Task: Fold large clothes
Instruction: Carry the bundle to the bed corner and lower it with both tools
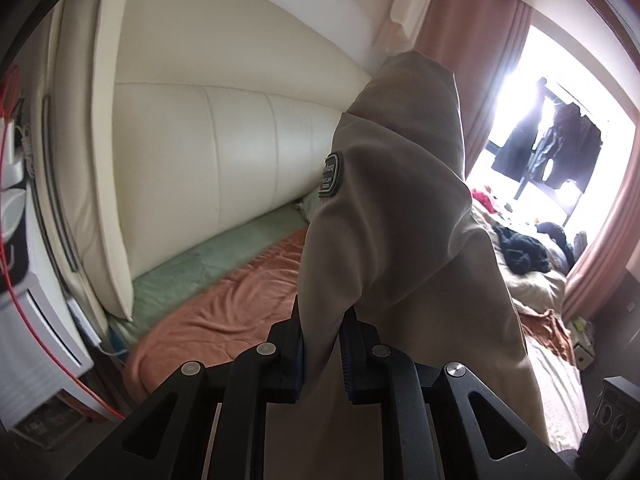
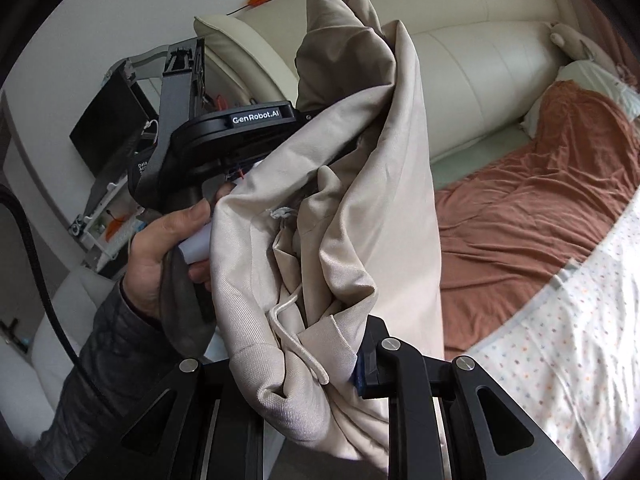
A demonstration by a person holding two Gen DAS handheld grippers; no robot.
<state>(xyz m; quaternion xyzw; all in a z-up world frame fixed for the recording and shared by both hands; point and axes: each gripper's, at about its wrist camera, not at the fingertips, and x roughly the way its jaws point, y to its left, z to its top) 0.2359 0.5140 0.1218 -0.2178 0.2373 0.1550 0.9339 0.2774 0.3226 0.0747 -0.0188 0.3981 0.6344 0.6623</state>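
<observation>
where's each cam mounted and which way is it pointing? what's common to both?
Left wrist: sits behind the left gripper, looking along its fingers over the bed toward the cream headboard and bright window; both fingers show, clamped on the beige jacket.
Right wrist: sits behind the right gripper, facing the headboard and rust blanket; shows its own fingers gripping the jacket, plus the person's left hand holding the other gripper.
Shared: jacket, headboard, rust blanket.
</observation>
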